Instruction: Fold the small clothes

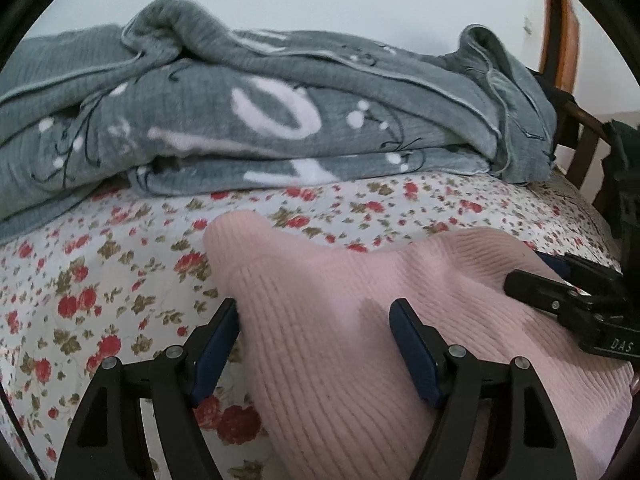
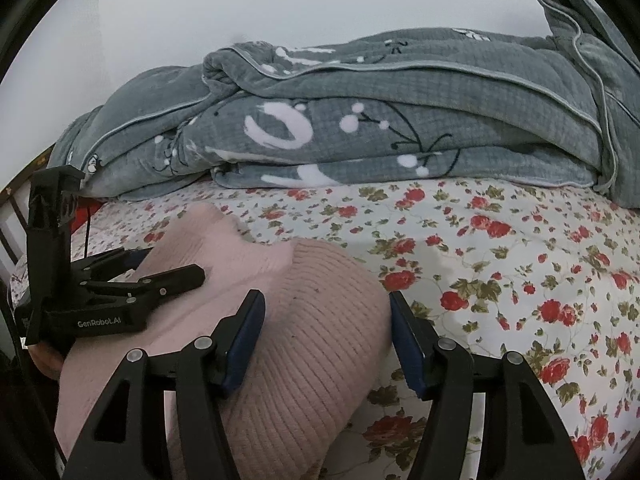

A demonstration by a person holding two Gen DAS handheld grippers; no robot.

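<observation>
A pink ribbed knit garment [image 1: 344, 344] lies on the floral bed sheet [image 1: 100, 280]. My left gripper [image 1: 314, 320] is open, its jaws straddling the garment's left edge, cloth between them. My right gripper [image 2: 326, 316] is open over the garment's right edge [image 2: 320, 320]. In the left wrist view the right gripper [image 1: 568, 296] rests on the garment at the right. In the right wrist view the left gripper [image 2: 132, 276] rests on the garment at the left. The garment's near part is hidden under the grippers.
A bunched grey blanket with white pattern [image 1: 280, 112] lies across the back of the bed, also in the right wrist view [image 2: 380, 120]. A wooden bed frame [image 1: 564, 40] rises at the far right. The white wall [image 2: 280, 0] stands behind.
</observation>
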